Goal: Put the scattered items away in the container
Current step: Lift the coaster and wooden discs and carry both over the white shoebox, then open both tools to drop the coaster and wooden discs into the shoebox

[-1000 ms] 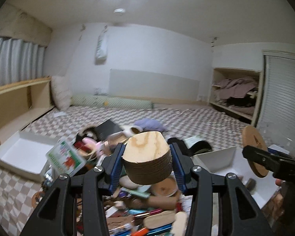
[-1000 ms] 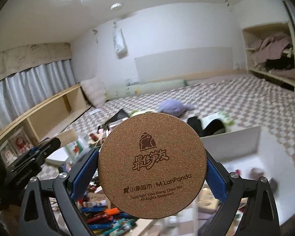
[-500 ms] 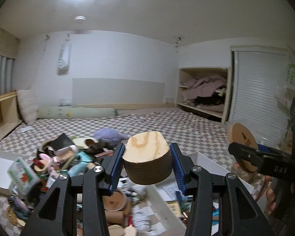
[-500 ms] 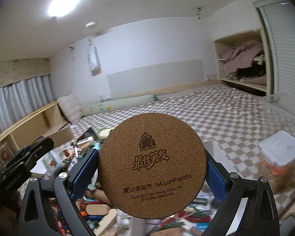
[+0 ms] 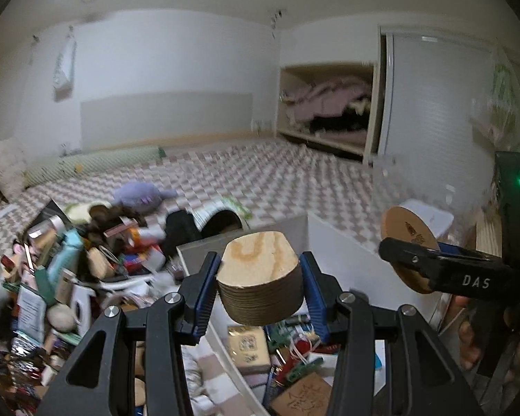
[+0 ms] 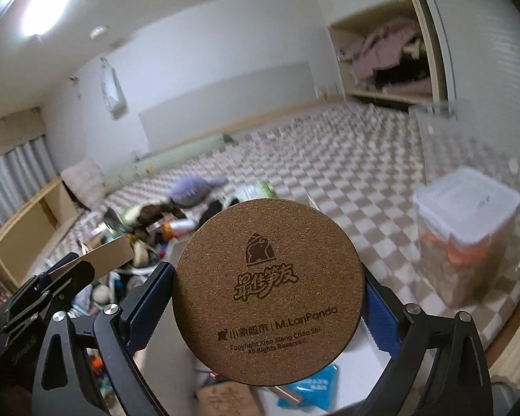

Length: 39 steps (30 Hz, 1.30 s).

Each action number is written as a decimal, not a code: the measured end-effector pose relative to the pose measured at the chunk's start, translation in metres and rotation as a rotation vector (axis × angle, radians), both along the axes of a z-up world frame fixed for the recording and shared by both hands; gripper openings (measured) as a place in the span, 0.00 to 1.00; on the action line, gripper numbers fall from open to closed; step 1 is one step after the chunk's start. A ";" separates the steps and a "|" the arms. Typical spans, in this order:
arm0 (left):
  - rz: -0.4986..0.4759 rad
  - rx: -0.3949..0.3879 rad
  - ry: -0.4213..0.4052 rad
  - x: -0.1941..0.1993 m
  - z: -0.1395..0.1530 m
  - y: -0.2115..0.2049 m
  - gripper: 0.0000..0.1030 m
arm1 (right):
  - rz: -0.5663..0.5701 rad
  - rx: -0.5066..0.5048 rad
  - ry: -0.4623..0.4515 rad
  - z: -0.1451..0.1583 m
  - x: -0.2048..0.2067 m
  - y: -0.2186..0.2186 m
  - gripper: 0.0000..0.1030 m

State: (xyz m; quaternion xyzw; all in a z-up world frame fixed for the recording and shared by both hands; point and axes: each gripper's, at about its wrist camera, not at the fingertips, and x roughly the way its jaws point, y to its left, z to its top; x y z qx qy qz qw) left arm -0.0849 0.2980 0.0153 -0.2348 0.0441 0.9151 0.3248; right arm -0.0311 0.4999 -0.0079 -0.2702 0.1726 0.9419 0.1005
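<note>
- Left tongs (image 5: pixel 260 277) clenched on wood stack (image 5: pixel 260 279), right tongs (image 6: pixel 268 298) on cork coaster (image 6: pixel 267 291).
- Both have swung from the pile (image 5: pixel 69 260) to over the box (image 5: pixel 332 242); drop looks next.

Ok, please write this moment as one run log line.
left gripper: shut on wooden stack | right gripper: shut on cork coaster | both above white container

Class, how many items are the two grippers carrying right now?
2. A stack of wooden discs sits in the left gripper; a printed cork coaster in the right gripper. Neither has been dropped in the container.
</note>
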 end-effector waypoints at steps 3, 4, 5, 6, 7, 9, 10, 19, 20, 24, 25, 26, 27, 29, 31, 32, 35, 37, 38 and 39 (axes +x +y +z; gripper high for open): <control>-0.014 -0.026 -0.046 -0.005 -0.016 0.013 0.45 | 0.000 -0.013 -0.056 -0.019 -0.007 0.006 0.96; -0.016 -0.031 -0.061 -0.007 -0.021 0.016 0.45 | 0.001 -0.016 -0.072 -0.025 -0.009 0.006 0.96; -0.017 -0.038 -0.074 -0.009 -0.025 0.018 0.45 | 0.002 -0.018 -0.088 -0.030 -0.011 0.006 0.96; -0.017 -0.043 -0.083 -0.011 -0.027 0.019 0.45 | 0.004 -0.018 -0.102 -0.035 -0.012 0.006 0.96; -0.016 -0.047 -0.093 -0.014 -0.031 0.020 0.45 | 0.008 -0.020 -0.118 -0.040 -0.014 0.006 0.96; -0.015 -0.056 -0.114 -0.018 -0.038 0.024 0.45 | 0.016 -0.025 -0.151 -0.050 -0.019 0.006 0.96; -0.013 -0.060 -0.123 -0.019 -0.042 0.026 0.45 | 0.021 -0.027 -0.162 -0.054 -0.018 0.008 0.96; -0.007 -0.085 -0.167 -0.024 -0.058 0.035 0.45 | 0.075 0.010 -0.261 -0.070 -0.020 -0.001 0.96; -0.008 -0.088 -0.170 -0.024 -0.060 0.035 0.45 | 0.074 0.024 -0.268 -0.070 -0.020 -0.003 0.96; -0.014 -0.099 -0.184 -0.024 -0.063 0.035 0.45 | 0.066 0.050 -0.284 -0.071 -0.017 -0.004 0.96; -0.014 -0.099 -0.184 -0.025 -0.062 0.035 0.45 | 0.070 0.050 -0.286 -0.071 -0.016 -0.005 0.96; -0.009 -0.095 -0.178 -0.026 -0.061 0.034 0.45 | 0.073 0.053 -0.286 -0.071 -0.016 -0.005 0.96; -0.005 -0.094 -0.174 -0.027 -0.063 0.034 0.45 | 0.073 0.058 -0.288 -0.071 -0.015 -0.006 0.96; -0.003 -0.097 -0.172 -0.027 -0.066 0.036 0.45 | 0.075 0.061 -0.287 -0.070 -0.013 -0.007 0.96; -0.004 -0.099 -0.173 -0.026 -0.069 0.038 0.45 | 0.086 0.059 -0.279 -0.068 -0.010 -0.009 0.96; -0.004 -0.098 -0.175 -0.026 -0.071 0.039 0.45 | 0.087 0.060 -0.275 -0.067 -0.009 -0.009 0.97; -0.003 -0.096 -0.183 -0.026 -0.080 0.042 0.45 | 0.095 0.059 -0.260 -0.062 -0.006 -0.010 1.00; -0.006 -0.098 -0.187 -0.025 -0.083 0.044 0.45 | 0.093 0.053 -0.249 -0.059 -0.003 -0.009 1.00; -0.009 -0.100 -0.188 -0.024 -0.086 0.046 0.45 | 0.090 0.048 -0.245 -0.058 -0.003 -0.009 1.00; -0.013 -0.102 -0.190 -0.023 -0.089 0.048 0.45 | 0.088 0.040 -0.239 -0.057 -0.001 -0.008 1.00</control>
